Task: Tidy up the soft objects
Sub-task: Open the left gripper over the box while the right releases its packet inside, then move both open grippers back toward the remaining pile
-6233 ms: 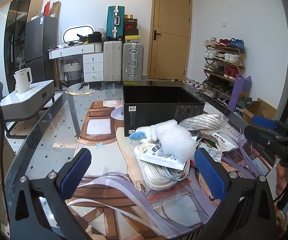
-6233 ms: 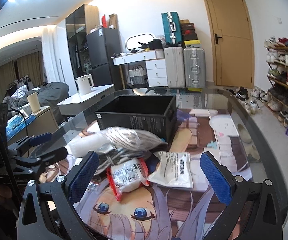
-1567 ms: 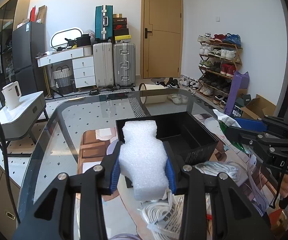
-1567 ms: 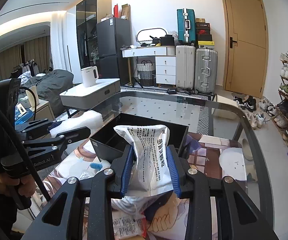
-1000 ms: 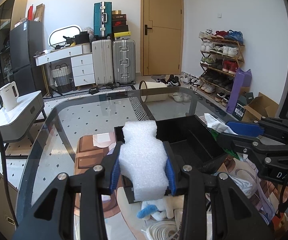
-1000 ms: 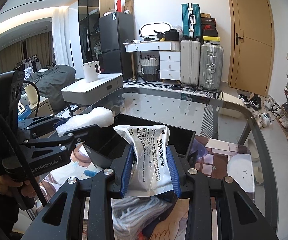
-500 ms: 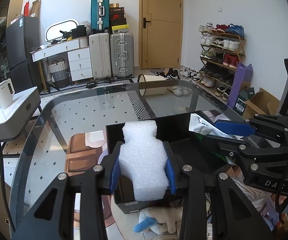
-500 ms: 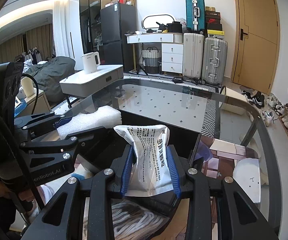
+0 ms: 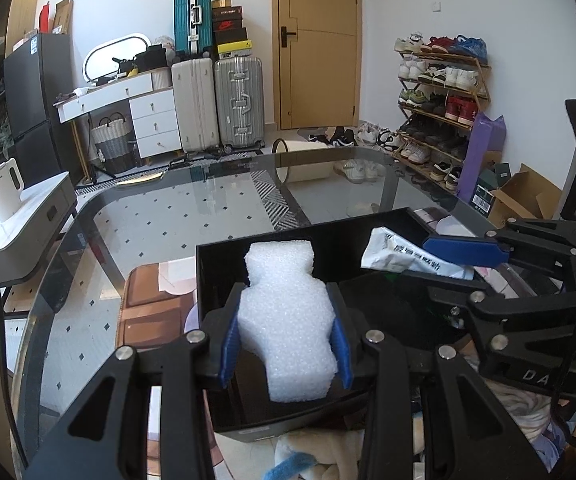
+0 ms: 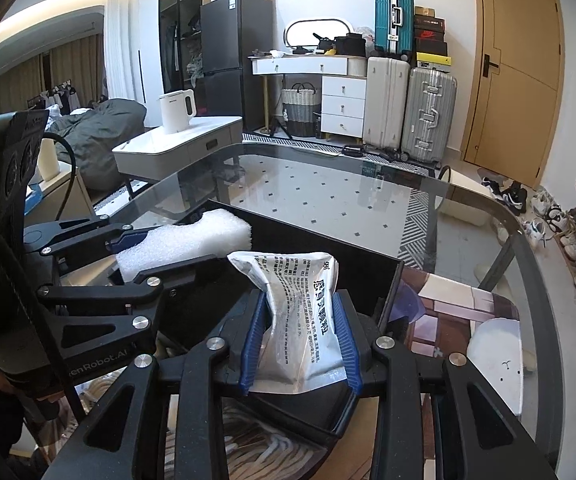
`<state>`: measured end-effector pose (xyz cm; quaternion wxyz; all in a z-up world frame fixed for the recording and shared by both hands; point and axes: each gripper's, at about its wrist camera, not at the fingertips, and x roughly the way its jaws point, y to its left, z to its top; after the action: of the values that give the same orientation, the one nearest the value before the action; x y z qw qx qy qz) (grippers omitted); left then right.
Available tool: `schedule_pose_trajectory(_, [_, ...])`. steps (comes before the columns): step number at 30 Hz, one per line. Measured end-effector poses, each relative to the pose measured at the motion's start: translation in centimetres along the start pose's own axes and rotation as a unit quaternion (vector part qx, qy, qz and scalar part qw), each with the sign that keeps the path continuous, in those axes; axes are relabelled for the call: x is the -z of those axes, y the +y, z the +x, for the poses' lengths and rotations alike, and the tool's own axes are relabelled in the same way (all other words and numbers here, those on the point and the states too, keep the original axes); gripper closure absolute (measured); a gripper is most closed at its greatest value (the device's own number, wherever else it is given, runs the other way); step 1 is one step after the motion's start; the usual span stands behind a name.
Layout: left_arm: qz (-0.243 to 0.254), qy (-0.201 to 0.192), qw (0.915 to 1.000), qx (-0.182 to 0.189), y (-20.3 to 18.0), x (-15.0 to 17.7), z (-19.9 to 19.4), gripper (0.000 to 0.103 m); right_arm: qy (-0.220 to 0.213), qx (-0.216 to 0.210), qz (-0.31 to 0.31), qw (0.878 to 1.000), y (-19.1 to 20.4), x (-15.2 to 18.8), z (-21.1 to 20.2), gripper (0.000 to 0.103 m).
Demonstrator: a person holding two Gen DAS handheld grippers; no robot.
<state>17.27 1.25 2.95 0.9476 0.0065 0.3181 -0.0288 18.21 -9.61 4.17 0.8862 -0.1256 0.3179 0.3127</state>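
My left gripper [image 9: 285, 348] is shut on a white foam block [image 9: 283, 320] and holds it over the open black box [image 9: 223, 264]. My right gripper [image 10: 300, 344] is shut on a silver printed pouch [image 10: 304, 320] and holds it over the same box [image 10: 384, 280], on its right side. The foam block [image 10: 191, 240] and the left gripper [image 10: 127, 248] show at the left of the right wrist view. The pouch [image 9: 404, 258] and the right gripper's fingers [image 9: 464, 250] show at the right of the left wrist view.
The box stands on a glass table [image 9: 159, 216] with a printed mat [image 10: 464, 312]. A white and blue plush [image 9: 312, 456] and bagged white cord [image 10: 255, 440] lie on the near side of the box. Suitcases [image 9: 217, 100], a shoe rack [image 9: 440, 80] and a kettle [image 10: 175, 112] stand beyond.
Both grippers have moved forward with the foam block and the pouch, from the near side of the box to above its opening.
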Motion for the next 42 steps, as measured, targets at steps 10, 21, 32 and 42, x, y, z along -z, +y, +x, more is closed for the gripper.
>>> schedule_pose_trajectory(10, [-0.015,-0.011,0.9998,0.011,0.6,-0.2,-1.5,0.041,-0.032,0.001,0.021,0.999,-0.8,0.2,-2.4,0.018])
schedule_pose_trajectory(21, [-0.055,-0.042,0.9976,-0.008,1.8,1.6,-5.7,0.0,-0.07,0.006,0.058,0.996,-1.1,1.9,-7.7,0.001])
schedule_pose_trajectory(32, [-0.047,-0.052,0.9975,-0.013,1.9,4.3,-9.2,0.0,-0.083,-0.006,0.084,0.993,-0.2,5.6,-11.6,0.001])
schedule_pose_trajectory(42, [-0.04,-0.042,0.9983,-0.007,1.6,6.3,-10.9,0.0,-0.083,-0.01,0.075,0.994,1.3,7.6,-12.8,0.001])
